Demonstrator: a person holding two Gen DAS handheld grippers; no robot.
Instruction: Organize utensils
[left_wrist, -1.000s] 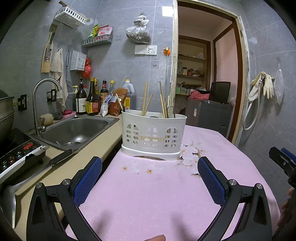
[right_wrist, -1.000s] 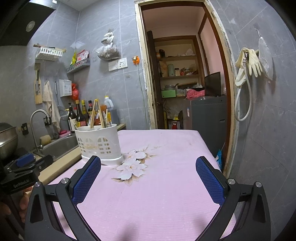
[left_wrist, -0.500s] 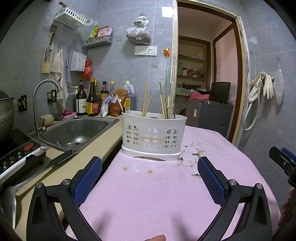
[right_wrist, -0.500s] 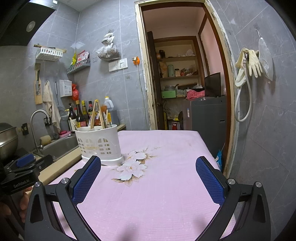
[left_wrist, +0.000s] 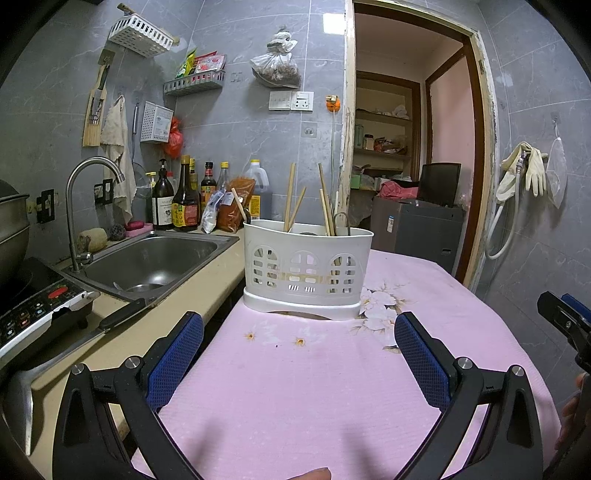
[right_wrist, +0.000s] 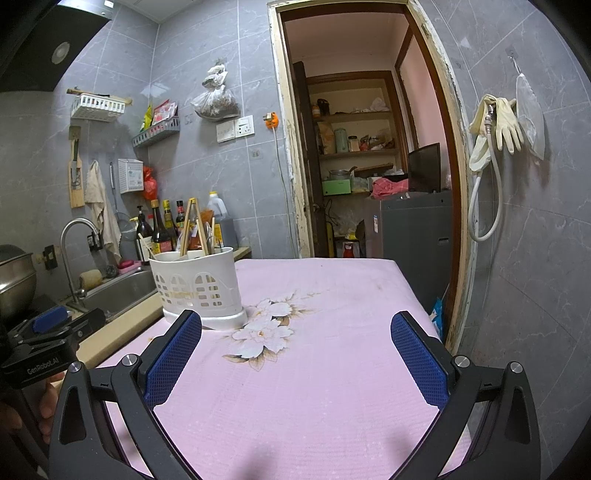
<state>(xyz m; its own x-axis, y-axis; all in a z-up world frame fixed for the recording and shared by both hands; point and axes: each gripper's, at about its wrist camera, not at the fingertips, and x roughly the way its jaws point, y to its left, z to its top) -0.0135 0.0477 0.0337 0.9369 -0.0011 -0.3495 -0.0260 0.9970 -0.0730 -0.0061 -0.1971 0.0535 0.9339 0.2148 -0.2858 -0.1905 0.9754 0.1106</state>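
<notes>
A white slotted utensil holder (left_wrist: 306, 269) (right_wrist: 197, 288) stands on the pink flowered tablecloth (left_wrist: 303, 391) (right_wrist: 314, 369), near its far left edge. Several wooden chopsticks (left_wrist: 290, 195) (right_wrist: 192, 225) and a metal utensil handle (left_wrist: 341, 223) stick up out of it. My left gripper (left_wrist: 299, 336) hovers open just in front of the holder, nothing between its blue pads (left_wrist: 175, 362). My right gripper (right_wrist: 295, 332) is open too, further right over the cloth, the holder beyond its left finger. The left gripper's body (right_wrist: 48, 343) shows at the right wrist view's left edge.
Left of the cloth runs a beige counter with a steel sink (left_wrist: 151, 262), a tap (left_wrist: 79, 206), an induction cooker (left_wrist: 33, 306) and a black-handled knife (left_wrist: 85, 332). Sauce bottles (left_wrist: 181, 199) line the wall. A doorway (right_wrist: 369, 166) opens behind the table.
</notes>
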